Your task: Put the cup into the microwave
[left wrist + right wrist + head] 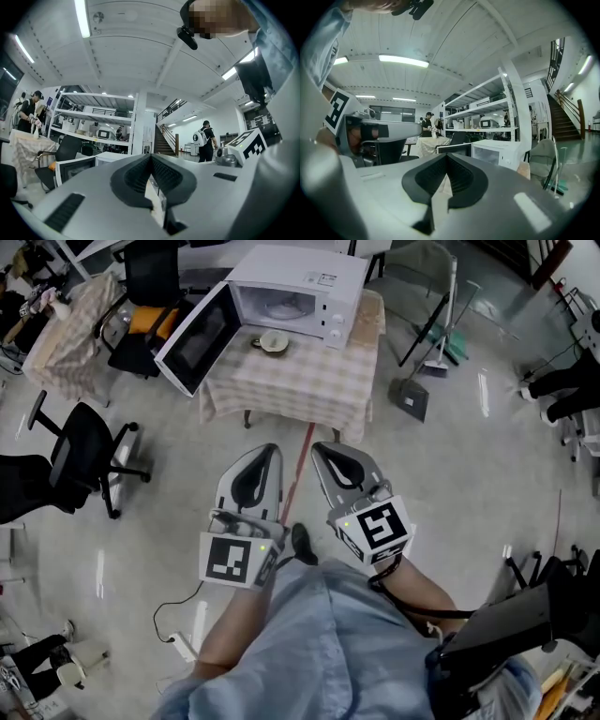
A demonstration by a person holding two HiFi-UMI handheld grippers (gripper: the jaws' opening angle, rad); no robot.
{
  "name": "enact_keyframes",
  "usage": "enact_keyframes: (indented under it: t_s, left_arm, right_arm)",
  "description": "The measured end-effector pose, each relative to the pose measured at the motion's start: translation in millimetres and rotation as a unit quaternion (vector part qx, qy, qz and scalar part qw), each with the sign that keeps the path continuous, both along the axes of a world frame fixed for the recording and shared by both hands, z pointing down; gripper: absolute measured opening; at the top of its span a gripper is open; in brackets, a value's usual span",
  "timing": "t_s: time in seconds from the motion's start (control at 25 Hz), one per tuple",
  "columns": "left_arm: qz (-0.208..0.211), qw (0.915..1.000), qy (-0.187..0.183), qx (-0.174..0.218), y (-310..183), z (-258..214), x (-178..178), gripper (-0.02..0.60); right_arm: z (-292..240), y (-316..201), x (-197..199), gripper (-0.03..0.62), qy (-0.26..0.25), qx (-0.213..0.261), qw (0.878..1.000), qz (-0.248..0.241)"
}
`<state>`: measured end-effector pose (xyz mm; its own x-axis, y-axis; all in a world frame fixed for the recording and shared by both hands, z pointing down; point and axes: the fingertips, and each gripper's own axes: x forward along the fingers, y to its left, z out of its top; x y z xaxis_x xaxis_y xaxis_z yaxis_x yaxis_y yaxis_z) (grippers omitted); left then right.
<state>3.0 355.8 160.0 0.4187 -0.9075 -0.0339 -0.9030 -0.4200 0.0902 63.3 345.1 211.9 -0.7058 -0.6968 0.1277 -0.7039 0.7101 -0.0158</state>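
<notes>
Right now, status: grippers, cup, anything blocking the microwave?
Left gripper and right gripper shut, empty, short of the table. Cup on table before microwave, door open. Office chair left of path.

matt checked tablecloth (300, 381), glossy white microwave (309, 273), shiny smooth floor (469, 474).

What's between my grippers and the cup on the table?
In the head view, only floor with a red strip, then checked tablecloth, separates the left gripper and right gripper from the cup.

Light-blue shirt (319, 643); grey hand-held grippers (265, 452) (320, 448) carrying black-and-white marker cubes (232, 561) (375, 526).
</notes>
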Motion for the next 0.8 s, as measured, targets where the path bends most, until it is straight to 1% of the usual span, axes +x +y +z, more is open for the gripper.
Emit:
enact_keyframes:
  t_s: [0.16, 0.28, 0.36, 0.56, 0.72, 0.8]
  left_arm:
    - [0.001, 1.0, 0.004, -0.001, -23.8, 0.2, -21.8, 0.005]
    - [0.014, 0.9998, 0.01, 0.013, -37.5, -1.9, -29.5, 0.005]
    - [0.018, 0.9997, 0.009, 0.013, -46.9, 0.0, -35.7, 0.005]
    - [0.019, 0.9997, 0.011, 0.015, -63.8, 0.2, -46.9, 0.005]
    - [0.021, 0.9997, 0.009, -0.004, -72.8, 7.5, -53.2, 0.005]
    - [0.021, 0.9997, 0.01, -0.007, -77.4, 11.9, -57.3, 0.005]
  right_arm:
    - [-3.2, -25.7, -25.2, -0.005, 0.007, 0.006, 1.0, -0.002]
    - [-4.4, -41.7, -38.5, -0.005, 0.01, 0.013, 1.0, -0.003]
    - [-4.9, -50.6, -44.6, -0.005, 0.012, 0.013, 1.0, -0.001]
    - [-6.6, -69.3, -49.3, -0.005, 0.014, 0.017, 1.0, 0.011]
    - [-3.5, -84.1, -47.5, -0.005, 0.019, 0.01, 0.999, 0.025]
    - [-1.2, -89.0, -48.4, -0.005, 0.02, 0.007, 0.999, 0.028]
